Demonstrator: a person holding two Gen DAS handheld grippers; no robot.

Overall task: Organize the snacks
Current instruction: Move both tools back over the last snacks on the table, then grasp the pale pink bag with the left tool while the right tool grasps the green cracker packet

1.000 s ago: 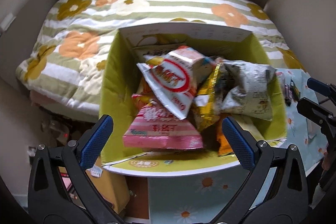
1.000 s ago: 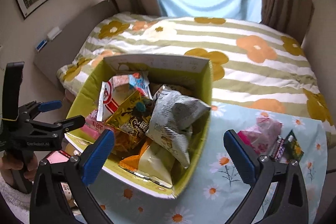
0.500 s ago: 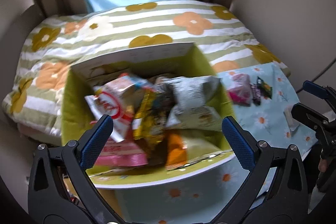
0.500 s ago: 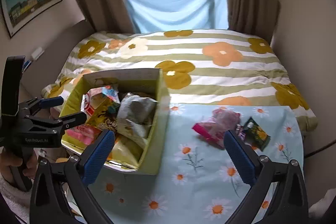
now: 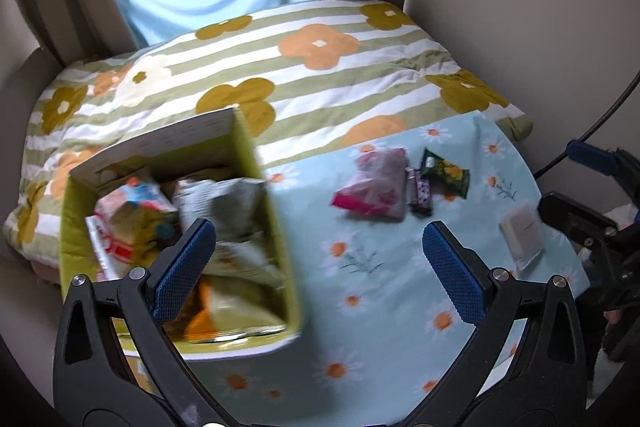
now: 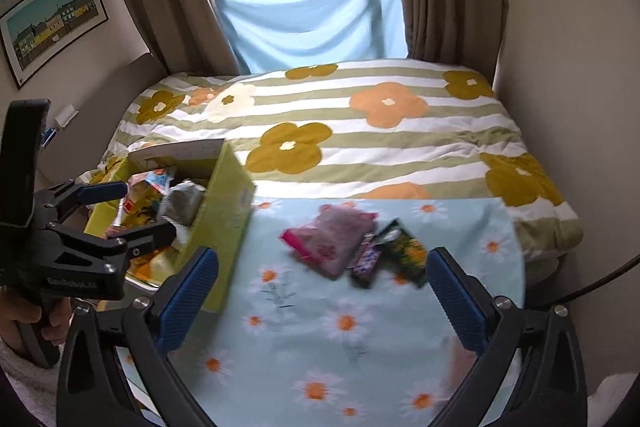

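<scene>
Although both views were smeared by motion, the loose snacks were readable: a pink snack bag (image 6: 334, 241), a small purple bar (image 6: 366, 263) and a dark green packet (image 6: 402, 253) lay touching in a row on the daisy-print tablecloth (image 6: 344, 339), well apart from the yellow-green box (image 5: 276, 239) already full of packets. A pale flat packet (image 5: 522, 237) lay alone nearer the right edge.

Right gripper (image 6: 322, 297): jaws wide apart, empty, above the cloth just short of the row. Left gripper (image 5: 320, 271): likewise wide apart, empty.

Judged handling: pink bag light, soft, crinkly, film likely slippery; pinch a sealed end. Its long axis ran left-near to right-far across the cloth; which end is its top could not be told.
</scene>
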